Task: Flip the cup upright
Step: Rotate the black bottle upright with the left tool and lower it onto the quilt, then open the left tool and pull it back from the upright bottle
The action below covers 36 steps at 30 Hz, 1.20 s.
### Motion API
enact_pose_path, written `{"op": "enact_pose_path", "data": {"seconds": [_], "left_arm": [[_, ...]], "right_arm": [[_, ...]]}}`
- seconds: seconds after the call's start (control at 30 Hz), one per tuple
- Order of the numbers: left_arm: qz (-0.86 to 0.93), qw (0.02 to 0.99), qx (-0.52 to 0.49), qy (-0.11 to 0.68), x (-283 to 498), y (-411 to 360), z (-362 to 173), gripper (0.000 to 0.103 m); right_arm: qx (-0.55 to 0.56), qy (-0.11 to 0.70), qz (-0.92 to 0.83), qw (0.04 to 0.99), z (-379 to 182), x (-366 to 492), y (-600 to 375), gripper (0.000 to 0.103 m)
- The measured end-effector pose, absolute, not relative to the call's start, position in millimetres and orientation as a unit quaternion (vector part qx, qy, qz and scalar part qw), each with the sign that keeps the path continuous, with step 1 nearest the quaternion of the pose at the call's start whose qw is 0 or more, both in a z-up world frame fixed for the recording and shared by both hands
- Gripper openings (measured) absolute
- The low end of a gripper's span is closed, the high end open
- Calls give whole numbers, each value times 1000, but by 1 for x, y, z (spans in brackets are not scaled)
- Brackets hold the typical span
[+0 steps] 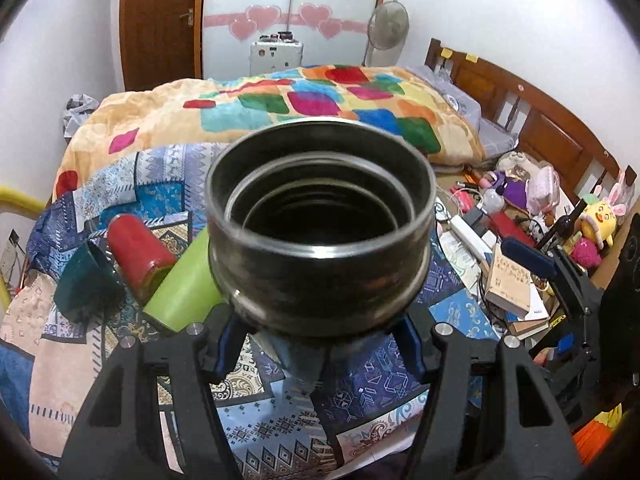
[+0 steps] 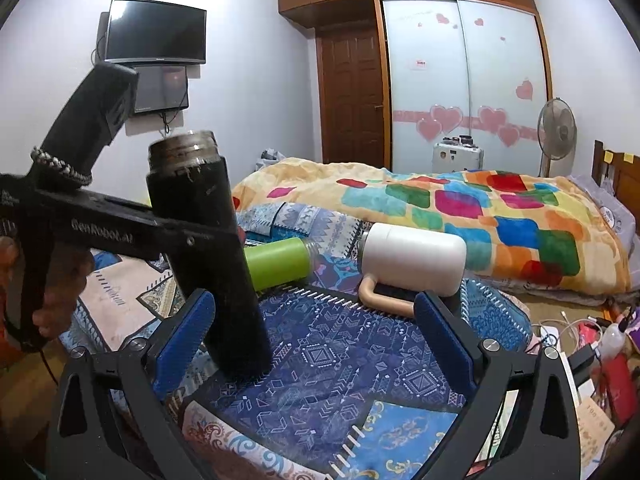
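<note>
Left tool [image 1: 320, 344] clamps black cup [image 1: 320, 224] — mouth up; right tool [image 2: 316, 336] open.

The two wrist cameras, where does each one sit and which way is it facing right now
Left wrist: rides on the left gripper, looking down its fingers into the open mouth of the black cup it clamps, bed and wardrobe beyond.
Right wrist: rides on the right gripper, open with nothing between its fingers, facing the bed and wardrobe; the person's left hand holds the left gripper on the cup.
Shared: black cup, green cup, patterned blanket.
</note>
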<state>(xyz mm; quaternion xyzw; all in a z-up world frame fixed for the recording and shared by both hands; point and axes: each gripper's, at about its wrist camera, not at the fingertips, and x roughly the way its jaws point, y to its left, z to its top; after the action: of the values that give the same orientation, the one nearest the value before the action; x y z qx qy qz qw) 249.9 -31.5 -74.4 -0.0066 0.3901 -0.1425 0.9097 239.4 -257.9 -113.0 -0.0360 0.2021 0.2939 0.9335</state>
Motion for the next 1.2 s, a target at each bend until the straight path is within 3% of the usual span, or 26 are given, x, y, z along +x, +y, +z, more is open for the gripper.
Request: {"op": "enact_pose_path", "data": {"seconds": [0.6,1.2], "left_arm": [[-122,935,17,333,209,-36,-54,65],[-33,991,4,130,56,-2,9,65]], "right_arm": [[-34,182,280,942,-90,215,-264,100],[11,70,274,959,-19,109,-260,100]]}}
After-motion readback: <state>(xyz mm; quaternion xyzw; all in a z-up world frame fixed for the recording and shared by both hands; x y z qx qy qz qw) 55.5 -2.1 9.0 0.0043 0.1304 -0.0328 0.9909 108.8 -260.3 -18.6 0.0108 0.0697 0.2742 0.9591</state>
